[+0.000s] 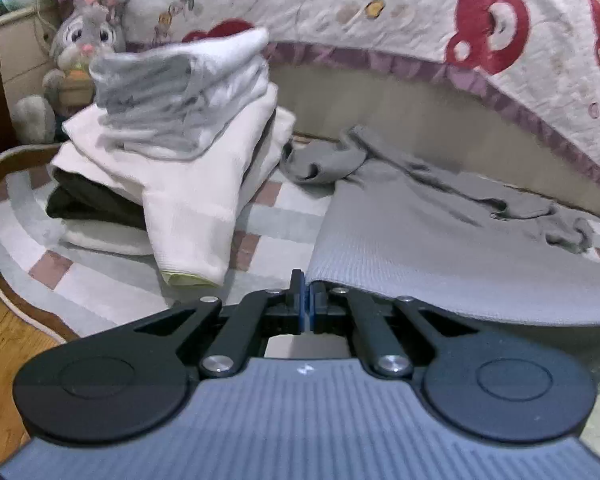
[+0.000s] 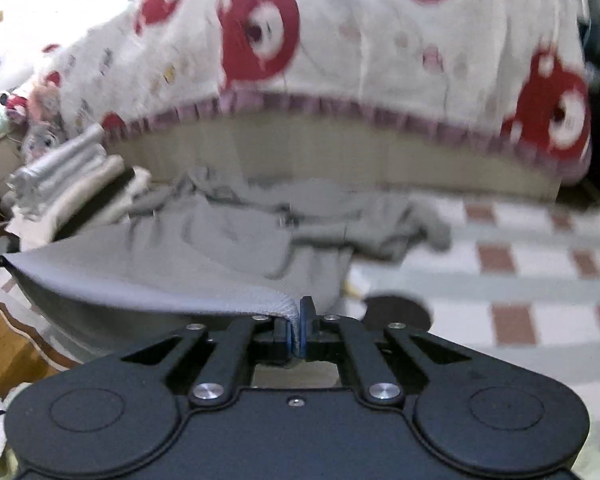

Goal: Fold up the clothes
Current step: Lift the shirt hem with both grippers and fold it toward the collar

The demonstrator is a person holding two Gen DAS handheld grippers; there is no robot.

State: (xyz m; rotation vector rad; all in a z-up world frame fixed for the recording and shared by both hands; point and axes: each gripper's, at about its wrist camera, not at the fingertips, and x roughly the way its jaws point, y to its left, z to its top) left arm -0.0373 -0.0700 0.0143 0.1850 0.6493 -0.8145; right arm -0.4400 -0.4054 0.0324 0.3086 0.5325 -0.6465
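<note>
A grey knit garment [image 1: 440, 240] lies spread on the checked rug, its far end crumpled near the bed. My left gripper [image 1: 308, 300] is shut on the garment's near left corner and lifts its hem. My right gripper [image 2: 298, 328] is shut on the near right corner of the same garment [image 2: 204, 264]. The hem stretches taut between the two grippers, raised off the rug. A stack of folded clothes [image 1: 172, 128] in white, grey and dark fabric stands to the left; it also shows in the right wrist view [image 2: 68, 176].
A bed with a white quilt printed with red bears [image 1: 420, 20] hangs over the far side. Plush toys [image 1: 84, 36] sit at the far left. The checked rug [image 1: 112, 276] ends at a wooden floor [image 1: 4, 340] on the left.
</note>
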